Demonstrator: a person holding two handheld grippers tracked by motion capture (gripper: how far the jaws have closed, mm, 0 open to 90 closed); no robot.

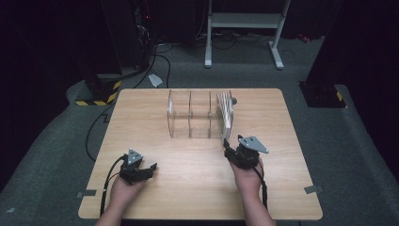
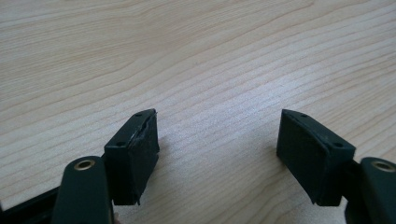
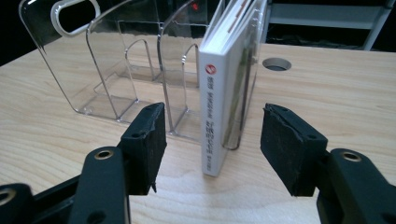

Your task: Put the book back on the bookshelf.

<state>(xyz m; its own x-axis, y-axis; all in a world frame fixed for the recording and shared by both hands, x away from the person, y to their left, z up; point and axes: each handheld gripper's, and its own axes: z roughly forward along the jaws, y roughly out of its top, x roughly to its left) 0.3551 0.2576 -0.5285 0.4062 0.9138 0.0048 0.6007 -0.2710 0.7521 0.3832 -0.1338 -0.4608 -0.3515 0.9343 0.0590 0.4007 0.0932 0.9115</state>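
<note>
Wooden table (image 1: 197, 179) bare between tongs

White book (image 3: 214, 112), red spine dot; clear rack (image 3: 116, 70); light wood-grain table (image 1: 155, 188).

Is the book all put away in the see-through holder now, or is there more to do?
Looks nearly done. The white book stands upright in the end slot of the clear rack. The right hand-held gripper has its jaws open on either side of the spine, not pressing it. The left hand-held gripper rests open over bare table. The other slots look empty.
</note>
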